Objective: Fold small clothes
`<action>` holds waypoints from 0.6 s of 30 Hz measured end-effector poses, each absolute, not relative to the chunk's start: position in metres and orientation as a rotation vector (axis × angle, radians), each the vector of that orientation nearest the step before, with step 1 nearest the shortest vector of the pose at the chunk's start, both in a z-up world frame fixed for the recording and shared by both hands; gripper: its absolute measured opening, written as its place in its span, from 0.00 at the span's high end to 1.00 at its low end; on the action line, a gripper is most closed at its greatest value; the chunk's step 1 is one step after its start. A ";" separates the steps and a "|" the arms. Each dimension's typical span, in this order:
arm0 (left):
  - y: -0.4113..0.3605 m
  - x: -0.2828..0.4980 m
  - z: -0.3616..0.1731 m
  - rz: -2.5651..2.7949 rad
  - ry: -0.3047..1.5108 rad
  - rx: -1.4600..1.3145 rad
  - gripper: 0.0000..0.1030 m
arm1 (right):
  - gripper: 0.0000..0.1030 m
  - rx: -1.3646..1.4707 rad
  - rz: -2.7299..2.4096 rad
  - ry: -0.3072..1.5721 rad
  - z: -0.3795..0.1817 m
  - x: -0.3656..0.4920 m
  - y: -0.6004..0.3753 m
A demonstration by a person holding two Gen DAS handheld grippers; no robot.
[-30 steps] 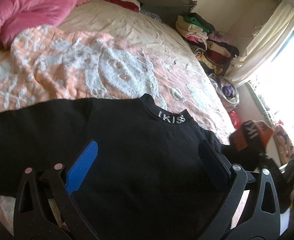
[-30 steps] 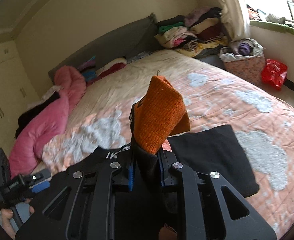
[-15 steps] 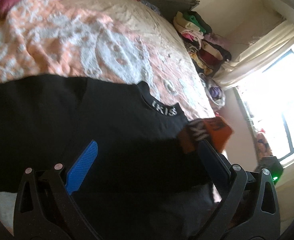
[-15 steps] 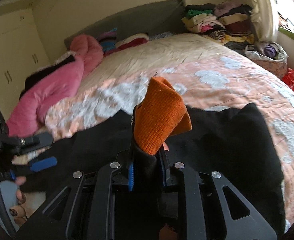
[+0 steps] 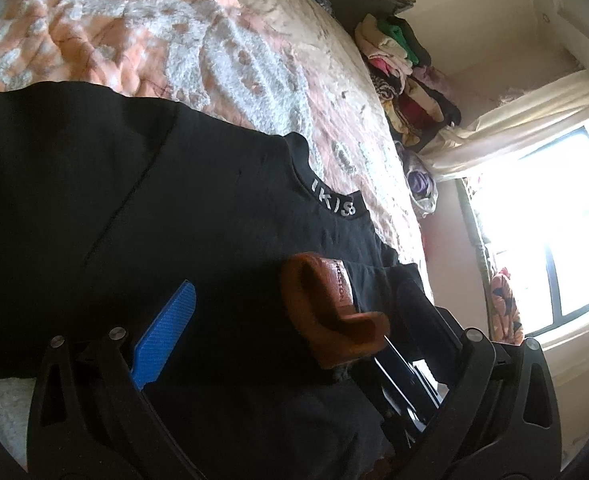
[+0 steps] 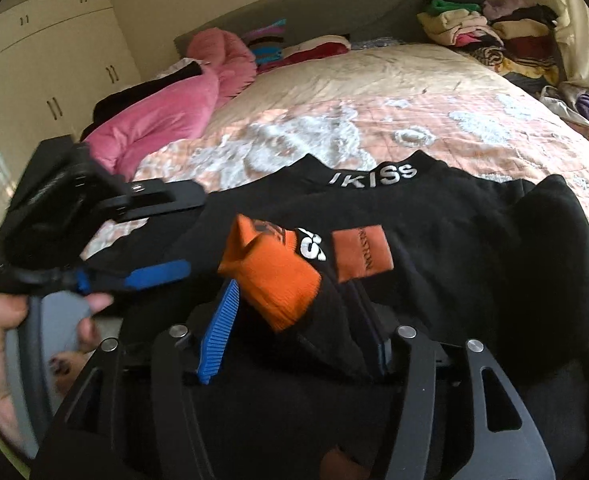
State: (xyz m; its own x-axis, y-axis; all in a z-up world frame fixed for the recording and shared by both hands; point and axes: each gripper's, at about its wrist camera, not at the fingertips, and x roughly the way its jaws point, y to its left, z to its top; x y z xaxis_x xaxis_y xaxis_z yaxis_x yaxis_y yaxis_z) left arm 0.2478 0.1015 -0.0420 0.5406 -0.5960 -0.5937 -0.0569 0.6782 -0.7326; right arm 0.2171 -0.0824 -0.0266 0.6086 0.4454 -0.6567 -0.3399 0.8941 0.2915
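on the bed, i spread my right gripper [image 6: 294,320], its jaws just opened to free the orange cuff [image 6: 270,276] onto the black sweater [image 6: 474,248] below the collar lettering [image 6: 374,176], folding the sleeve inward, while my left gripper [image 5: 294,320] hovers wide and empty.

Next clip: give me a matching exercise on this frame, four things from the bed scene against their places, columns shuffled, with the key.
Things:
1. orange knitted cuff
2. white lettering
3. pink padded jacket
4. stack of folded clothes

Places:
A. far corner of the bed, by the curtain
B. on the black sweater's collar
C. between the right tool's open fingers
D. along the bed's left side, near the wardrobe

Pairs: 1-C, 2-B, 3-D, 4-A
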 end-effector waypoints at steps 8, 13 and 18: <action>0.084 0.251 -0.047 -0.340 0.974 -0.687 0.22 | 0.46 0.192 0.427 0.789 -0.020 0.195 -0.113; 0.062 0.255 -0.058 -0.376 1.010 -0.646 0.44 | 0.46 0.247 0.367 0.771 -0.015 0.188 -0.144; 0.049 0.253 -0.056 -0.359 0.984 -0.570 0.95 | 0.46 0.286 0.317 0.758 -0.013 0.182 -0.170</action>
State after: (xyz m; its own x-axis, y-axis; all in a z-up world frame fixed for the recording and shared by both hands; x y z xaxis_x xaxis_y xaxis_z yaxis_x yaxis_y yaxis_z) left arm 0.2527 0.0490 -0.0556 0.5131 -0.5290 -0.6760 0.0310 0.7984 -0.6013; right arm 0.1824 -0.1697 -0.0135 0.6831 0.3800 -0.6236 -0.1761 0.9145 0.3643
